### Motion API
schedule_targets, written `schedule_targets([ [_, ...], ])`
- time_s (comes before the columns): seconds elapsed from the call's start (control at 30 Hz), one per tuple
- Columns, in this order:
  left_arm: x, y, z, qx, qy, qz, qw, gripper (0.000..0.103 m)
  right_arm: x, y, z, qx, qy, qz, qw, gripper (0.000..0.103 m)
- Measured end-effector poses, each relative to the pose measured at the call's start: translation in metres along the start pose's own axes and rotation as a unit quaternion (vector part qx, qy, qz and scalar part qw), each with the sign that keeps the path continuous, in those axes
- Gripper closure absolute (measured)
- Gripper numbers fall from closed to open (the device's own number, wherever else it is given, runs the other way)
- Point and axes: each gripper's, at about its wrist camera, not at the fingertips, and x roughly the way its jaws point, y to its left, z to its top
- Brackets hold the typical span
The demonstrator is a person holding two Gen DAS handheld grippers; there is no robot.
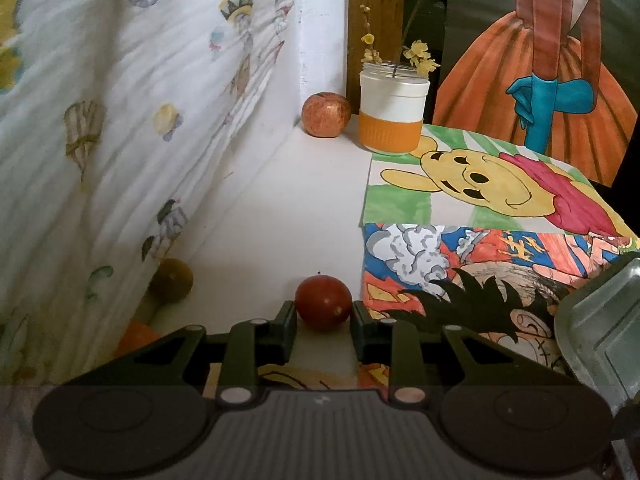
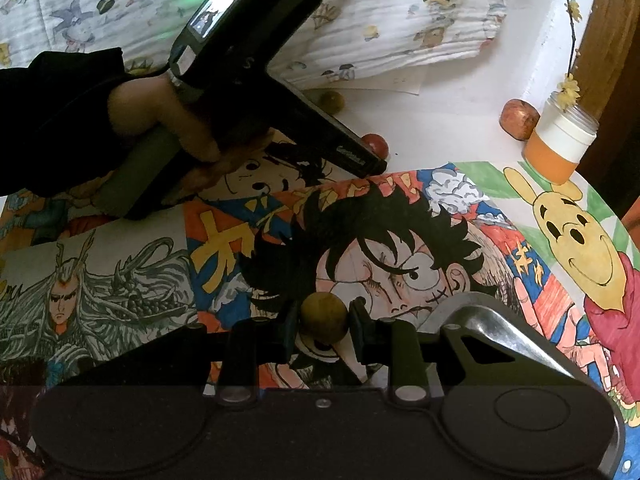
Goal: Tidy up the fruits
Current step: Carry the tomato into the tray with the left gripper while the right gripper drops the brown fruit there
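Left gripper (image 1: pixel 324 316) clamped on small red fruit (image 1: pixel 323 302); right gripper (image 2: pixel 323 320) clamped on olive-brown fruit (image 2: pixel 323 313). Both round, smooth, light: grip across widest diameter. Apple (image 1: pixel 326 114) at 12 o'clock.

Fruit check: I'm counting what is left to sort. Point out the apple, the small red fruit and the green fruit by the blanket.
apple (image 1: pixel 326 115), left wrist view, middle of its skin.
small red fruit (image 1: pixel 323 302), left wrist view, its front face.
green fruit (image 1: pixel 172 280), left wrist view, its rounded side.
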Motion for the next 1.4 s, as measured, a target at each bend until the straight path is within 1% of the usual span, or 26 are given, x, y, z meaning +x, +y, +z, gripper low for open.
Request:
schedule_targets([
  [0.33, -0.010, -0.001, -0.006, -0.004, -0.005, 0.006, 1.0000, 0.072, -0.003, 0.000, -0.005, 0.014, -0.004, -0.005, 1.000, 0.073],
  [0.6, -0.030, -0.008, -0.015, -0.002, -0.011, -0.010, 0.9999, 0.072, -0.009, 0.004, -0.008, 0.025, -0.009, -0.011, 1.000, 0.073],
  [0.83, -0.054, -0.021, -0.023, 0.003, -0.019, -0.026, 0.9995, 0.072, -0.034, 0.003, -0.012, 0.039, -0.033, -0.023, 0.998, 0.073],
  [1.0, -0.073, -0.036, -0.024, 0.006, -0.029, -0.045, 0.9986, 0.072, -0.061, -0.005, -0.021, 0.057, -0.053, -0.047, 0.996, 0.073],
  [1.13, -0.085, -0.056, -0.024, 0.008, -0.038, -0.065, 0.9971, 0.072, -0.083, -0.017, -0.033, 0.082, -0.070, -0.072, 0.992, 0.073],
  [1.27, -0.090, -0.079, -0.026, 0.006, -0.041, -0.094, 0.9947, 0.072, -0.097, -0.030, -0.050, 0.113, -0.075, -0.101, 0.986, 0.073],
  [1.4, -0.091, -0.103, -0.029, 0.010, -0.038, -0.130, 0.9908, 0.072, -0.102, -0.043, -0.067, 0.145, -0.069, -0.125, 0.979, 0.073],
])
